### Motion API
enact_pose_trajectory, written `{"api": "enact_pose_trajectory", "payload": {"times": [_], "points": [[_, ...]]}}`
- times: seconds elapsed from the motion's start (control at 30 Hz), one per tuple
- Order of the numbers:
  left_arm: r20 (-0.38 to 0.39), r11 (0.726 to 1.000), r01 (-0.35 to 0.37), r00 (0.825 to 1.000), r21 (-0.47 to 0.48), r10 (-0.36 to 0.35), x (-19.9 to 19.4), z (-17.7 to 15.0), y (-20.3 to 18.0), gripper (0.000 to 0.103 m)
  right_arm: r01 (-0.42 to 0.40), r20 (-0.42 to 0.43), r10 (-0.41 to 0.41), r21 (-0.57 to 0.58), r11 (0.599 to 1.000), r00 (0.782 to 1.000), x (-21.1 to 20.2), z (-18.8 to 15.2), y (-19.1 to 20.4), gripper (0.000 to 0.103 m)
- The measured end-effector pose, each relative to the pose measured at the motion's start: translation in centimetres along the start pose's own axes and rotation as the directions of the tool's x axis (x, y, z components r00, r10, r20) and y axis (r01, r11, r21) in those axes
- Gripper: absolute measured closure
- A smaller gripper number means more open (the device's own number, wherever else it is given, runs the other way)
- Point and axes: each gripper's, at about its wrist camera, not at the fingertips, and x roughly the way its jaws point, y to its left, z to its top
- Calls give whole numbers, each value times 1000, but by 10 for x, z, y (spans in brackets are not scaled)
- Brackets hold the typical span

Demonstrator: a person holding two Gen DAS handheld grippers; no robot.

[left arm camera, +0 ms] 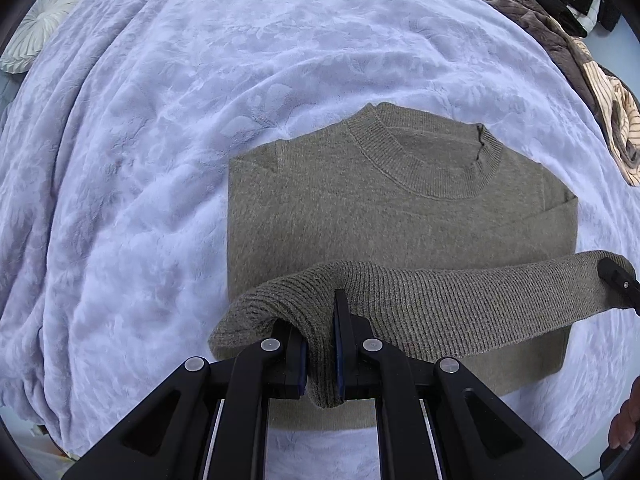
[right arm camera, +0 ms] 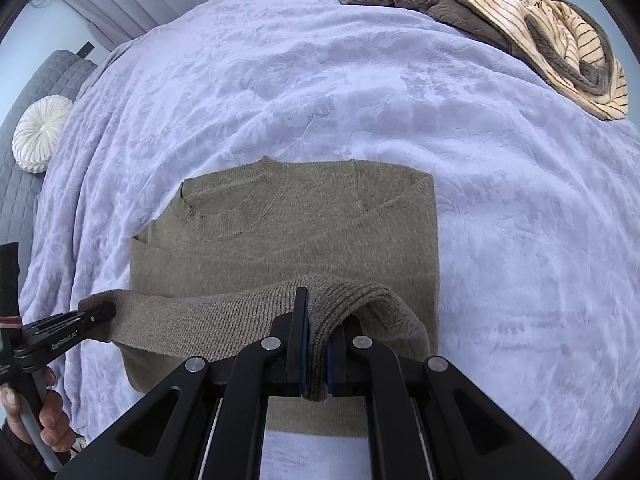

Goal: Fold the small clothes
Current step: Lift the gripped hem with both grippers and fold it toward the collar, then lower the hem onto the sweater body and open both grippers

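Note:
An olive-brown knit sweater (left arm camera: 380, 208) lies flat on a pale lilac blanket (left arm camera: 160, 140), collar away from me, sleeves folded in. My left gripper (left arm camera: 322, 344) is shut on the left end of the ribbed bottom hem (left arm camera: 440, 304), which is lifted off the blanket. My right gripper (right arm camera: 318, 344) is shut on the right end of the same hem (right arm camera: 224, 316), and its tip shows in the left wrist view (left arm camera: 618, 280). The sweater also shows in the right wrist view (right arm camera: 288, 232). The hem hangs stretched between both grippers above the sweater's lower part.
A heap of brown and cream striped clothes (right arm camera: 520, 24) lies at the far right of the blanket (right arm camera: 520, 200). A round white cushion (right arm camera: 40, 132) sits on a grey quilted surface at the left. The person's hand (right arm camera: 36, 420) holds the left gripper's handle.

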Motion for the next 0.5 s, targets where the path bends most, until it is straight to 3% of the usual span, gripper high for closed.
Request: {"api": "enact_pose_trajectory", "payload": {"times": [0.3,0.5], "points": [[-34,1000,-10,999,11,10,33,20,-7,92,37,-37,-38,-6,999,999,37,17,-5,97],[-70,999,36,997,-32,-38,49,35,1,92,43,-55,-42,20,999,998,55,26,-13,97]]}}
